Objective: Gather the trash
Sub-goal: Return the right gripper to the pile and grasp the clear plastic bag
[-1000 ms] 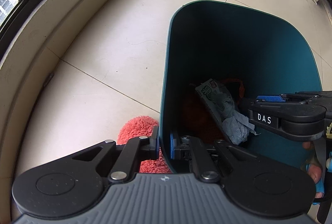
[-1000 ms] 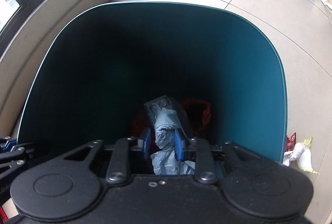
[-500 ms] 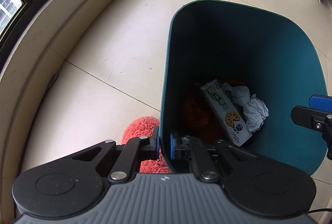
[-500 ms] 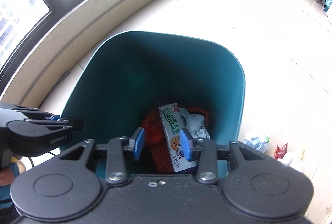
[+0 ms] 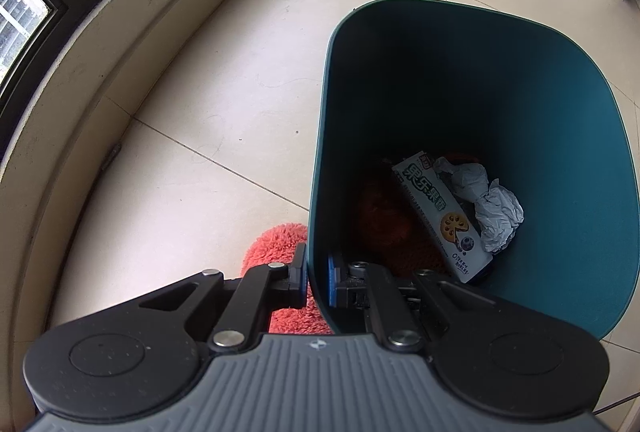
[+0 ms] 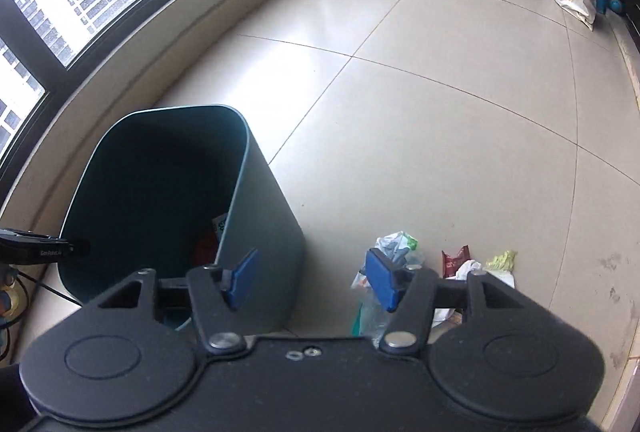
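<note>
Steadying the teal trash bin [image 5: 540,112] at the lower centre of the left wrist view, the left gripper [image 5: 317,278] is clamped on its near rim, one pad outside and one inside the wall. A biscuit box [image 5: 440,216] and crumpled paper [image 5: 484,204] already lie at the bottom. In the right wrist view the right gripper [image 6: 306,278] holds nothing, its jaws opening. Remaining litter lies on the tiled floor [image 6: 400,112] at lower right: a plastic bag [image 6: 394,244], a red wrapper [image 6: 456,258], a yellowish scrap [image 6: 502,260]. The step in hand appears to be transit between drops; next, the parted jaws must descend over one piece.
</note>
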